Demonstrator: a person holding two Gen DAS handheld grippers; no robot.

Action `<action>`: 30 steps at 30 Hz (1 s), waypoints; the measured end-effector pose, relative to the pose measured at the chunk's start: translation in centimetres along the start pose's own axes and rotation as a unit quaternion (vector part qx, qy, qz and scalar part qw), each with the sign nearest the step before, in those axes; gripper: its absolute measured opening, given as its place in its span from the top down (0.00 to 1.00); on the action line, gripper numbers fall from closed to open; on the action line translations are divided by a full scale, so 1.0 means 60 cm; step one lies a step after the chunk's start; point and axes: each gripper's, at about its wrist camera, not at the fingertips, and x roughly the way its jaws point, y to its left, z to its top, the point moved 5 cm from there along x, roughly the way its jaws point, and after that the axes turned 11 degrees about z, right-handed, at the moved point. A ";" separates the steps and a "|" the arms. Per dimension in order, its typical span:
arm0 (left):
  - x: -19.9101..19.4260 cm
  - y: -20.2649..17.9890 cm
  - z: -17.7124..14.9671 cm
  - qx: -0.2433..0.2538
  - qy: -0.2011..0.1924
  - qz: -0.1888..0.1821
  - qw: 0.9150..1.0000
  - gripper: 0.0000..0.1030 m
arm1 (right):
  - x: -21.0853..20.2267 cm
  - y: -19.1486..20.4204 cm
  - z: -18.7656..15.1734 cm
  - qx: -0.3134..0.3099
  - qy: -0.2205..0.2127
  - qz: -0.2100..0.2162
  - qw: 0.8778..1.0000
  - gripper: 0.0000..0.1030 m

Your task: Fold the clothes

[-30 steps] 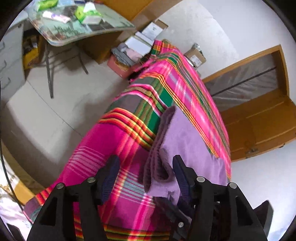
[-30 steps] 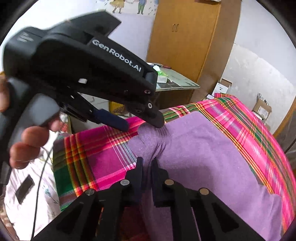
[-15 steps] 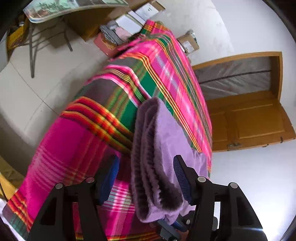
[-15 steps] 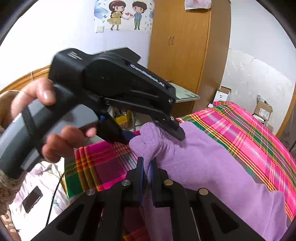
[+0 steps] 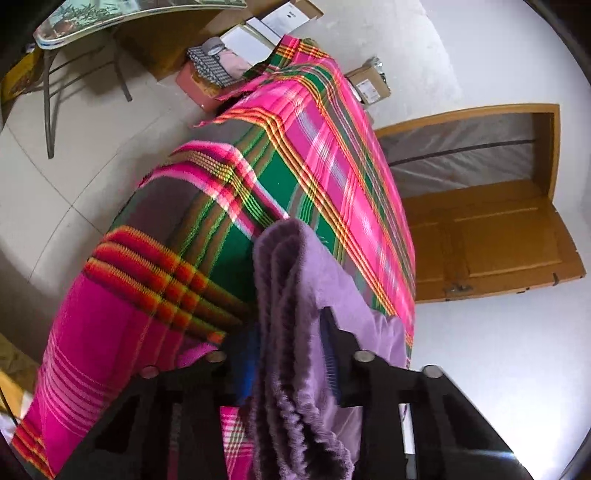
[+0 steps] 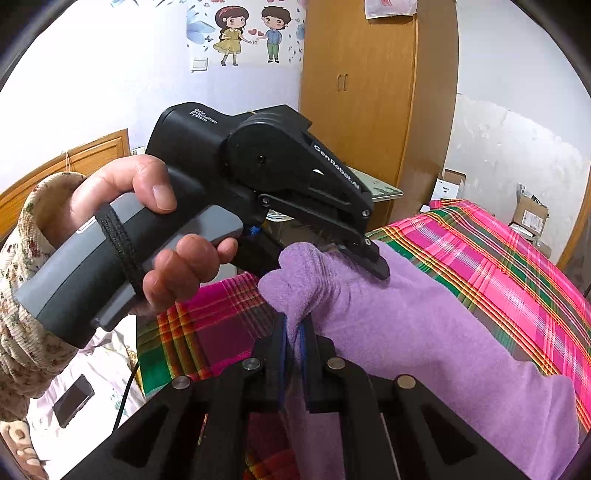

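the surface is a bed [image 5: 332,155] covered by a plaid cloth [image 6: 491,251] in pink, green and orange stripes, extending ahead of both sets of fingers. beyond the far end of the bed stand cardboard boxes [image 5: 369,83] against a white wall; a wooden door [image 5: 495,240] lies right of the left fingers, and a small folding table [image 5: 122,14] stands on the tiled floor to their upper left. a wooden wardrobe [image 6: 358,92] and a cartoon wall sticker [image 6: 247,33] appear above the right fingers; a phone [image 6: 72,400] lies on pale bedding to their lower left. the purple garment [image 6: 424,332] rests on the plaid cloth, its near edge lifted and bunched. the right gripper [image 6: 294,339] is clamped narrow on a pinch of that edge. the left gripper [image 5: 288,354], carried in a hand [image 6: 155,236] with a floral sleeve [image 6: 22,295], sits just above and left of the right fingers; its fingers [image 5: 330,350] now press on a thick fold of the purple garment. compared with one second ago, the left fingers have just been closing from a wide stance around the fold to a narrow grip on it, and the fold stands higher between them; the right fingers remain clamped as before.
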 end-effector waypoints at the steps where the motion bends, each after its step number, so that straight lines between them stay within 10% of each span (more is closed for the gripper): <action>1: -0.001 0.000 0.001 0.003 -0.004 -0.002 1.000 0.79 | 0.002 0.001 0.001 0.001 0.001 -0.001 1.000 0.94; 30: -0.070 0.002 -0.005 0.065 -0.098 0.005 0.993 0.82 | 0.000 0.039 0.018 0.047 0.002 0.039 0.998 0.94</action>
